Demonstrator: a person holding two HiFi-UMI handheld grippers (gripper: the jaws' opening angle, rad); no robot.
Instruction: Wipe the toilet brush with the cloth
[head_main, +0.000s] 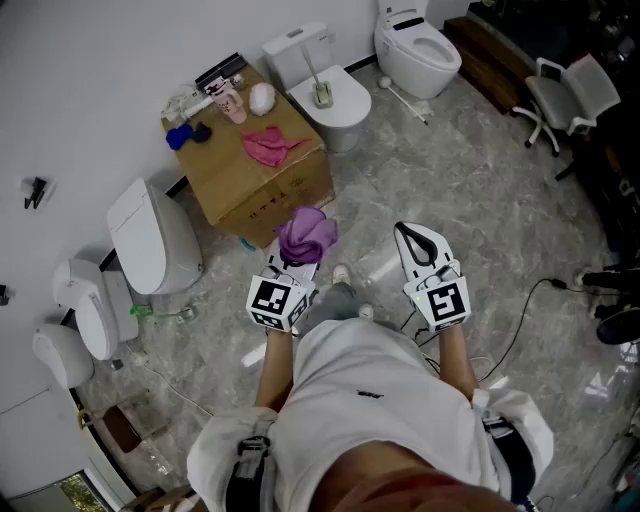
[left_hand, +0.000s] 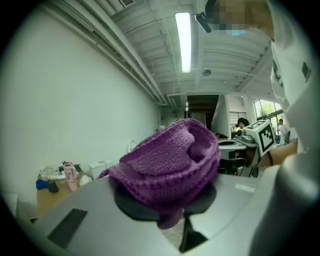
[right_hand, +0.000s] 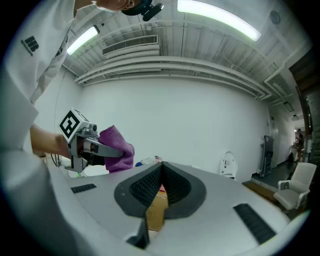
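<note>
Nearest, below the person's white shirt (head_main: 370, 390), the two tools are held out side by side and a little apart over the grey marbled floor (head_main: 460, 180). The left hand-held gripper (head_main: 299, 259) has its jaws clamped on a bunched purple knitted cloth (head_main: 307, 233), which bulges up over the jaw tips and hides most of the pads. The right hand-held gripper (head_main: 412, 240) carries nothing: its two ribbed black pads are pressed together with no gap between them. Just beyond the cloth stands a cardboard box (head_main: 265, 190) against the white wall, and on its top lie a crumpled pink cloth (head_main: 268, 147), a blue thing (head_main: 186, 135), a pink bottle (head_main: 230, 103) and a white rounded item (head_main: 261, 97). To the left of the box a white toilet body (head_main: 150, 240) stands by the wall. Behind the box, touching its far side, is a white toilet (head_main: 352, 108) with the lid shut, and the toilet brush (head_main: 320, 88) stands on that lid, well apart from both tools. Farther still, a second toilet (head_main: 420, 45) with its seat open sits near the corner, and an office chair (head_main: 570, 95) stands at the far right.
</note>
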